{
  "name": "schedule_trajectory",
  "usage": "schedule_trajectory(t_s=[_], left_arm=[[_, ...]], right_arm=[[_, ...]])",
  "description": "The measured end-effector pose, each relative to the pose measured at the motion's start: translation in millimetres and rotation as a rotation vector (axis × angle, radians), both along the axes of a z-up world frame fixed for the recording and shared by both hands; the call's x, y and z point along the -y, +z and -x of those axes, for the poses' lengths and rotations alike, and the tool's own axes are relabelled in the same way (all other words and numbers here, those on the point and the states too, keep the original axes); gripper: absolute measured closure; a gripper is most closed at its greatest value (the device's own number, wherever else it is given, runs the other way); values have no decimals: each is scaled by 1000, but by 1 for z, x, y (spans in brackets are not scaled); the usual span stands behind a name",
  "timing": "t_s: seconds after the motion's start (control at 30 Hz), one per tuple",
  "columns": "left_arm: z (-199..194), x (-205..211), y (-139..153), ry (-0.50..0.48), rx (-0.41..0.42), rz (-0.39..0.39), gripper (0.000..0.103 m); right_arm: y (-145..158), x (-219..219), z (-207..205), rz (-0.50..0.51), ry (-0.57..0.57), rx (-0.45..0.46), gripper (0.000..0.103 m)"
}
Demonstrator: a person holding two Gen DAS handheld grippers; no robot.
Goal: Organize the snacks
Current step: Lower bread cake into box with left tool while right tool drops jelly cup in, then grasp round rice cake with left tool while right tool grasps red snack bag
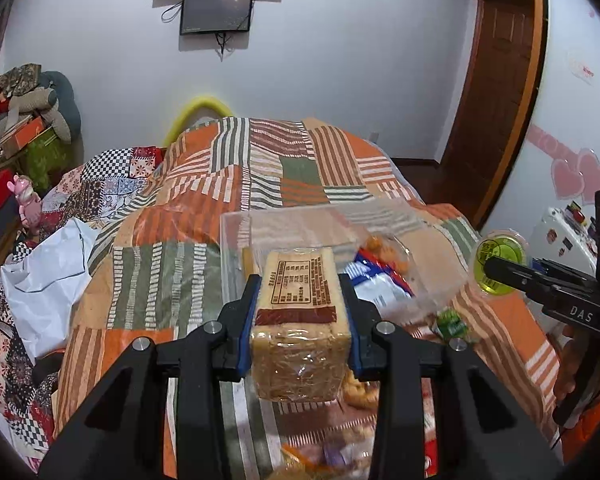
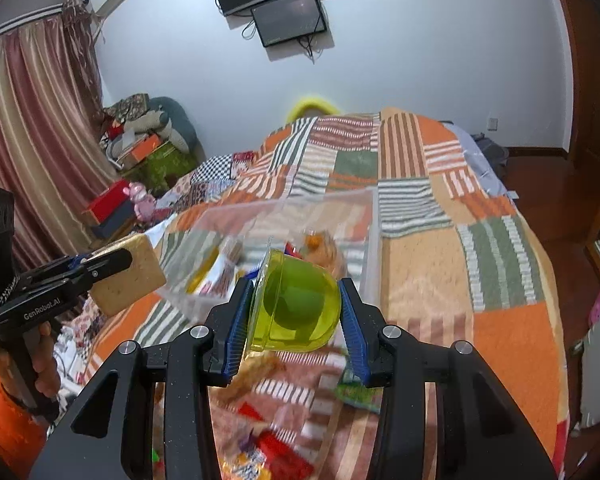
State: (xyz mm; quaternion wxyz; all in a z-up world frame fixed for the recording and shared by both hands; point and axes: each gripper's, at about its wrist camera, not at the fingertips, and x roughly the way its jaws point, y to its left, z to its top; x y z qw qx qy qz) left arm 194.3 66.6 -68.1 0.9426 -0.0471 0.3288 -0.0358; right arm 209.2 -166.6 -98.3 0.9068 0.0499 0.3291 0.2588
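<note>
Bed (image 1: 188,272) covered by a patchwork quilt. Clear bin (image 1: 236,240) rests on the quilt, holding several snack packets; contents blurred. Left gripper (image 1: 300,320): jaws clamped on a wrapped cracker pack (image 1: 300,312), held above the near edge of the bin. Right gripper (image 2: 296,312): jaws closed on a green jelly cup (image 2: 296,304), held tilted above the bin's near side. Loose snacks (image 2: 260,452) lie on the quilt below the grippers.
</note>
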Motion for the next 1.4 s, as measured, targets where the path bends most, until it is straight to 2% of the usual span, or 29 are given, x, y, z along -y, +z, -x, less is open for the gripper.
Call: schedule_trajectory(t_s=[0.23,0.53,0.73,0.9,0.97,1.0,1.03,1.07,1.23,1.4], left_arm=[[-25,-12,-13,35,-18,7,67],[-59,-23,-40,78,-63,9,67],[-68,-21,-53,68,-77,1,67],[-67,-21,-54,70,-68,0,66],[-65,-20,-54,64,-76,-5,59],[-64,-20,-54,63,-79,-7,56],[-62,-20,-54,66,-78,-8,49],[-60,-20,-54,67,-75,-10,44],[-45,-19,-46,63,-71,-7,41],[-21,-17,-32,49,-57,-21,33]], right_arm=[[-11,-2,-26,28,-22,-18,64],[-26,-20,-46,68,12,-46,64],[-33,-28,-49,91,33,-55,63],[-35,-29,-48,117,38,-58,60],[-34,-28,-47,130,21,-47,59],[-33,-27,-46,138,13,-47,53],[-31,-25,-45,134,5,-45,46],[-30,-24,-44,121,6,-42,46],[-21,-16,-35,95,15,-50,44],[-10,-11,-16,86,8,-34,30]])
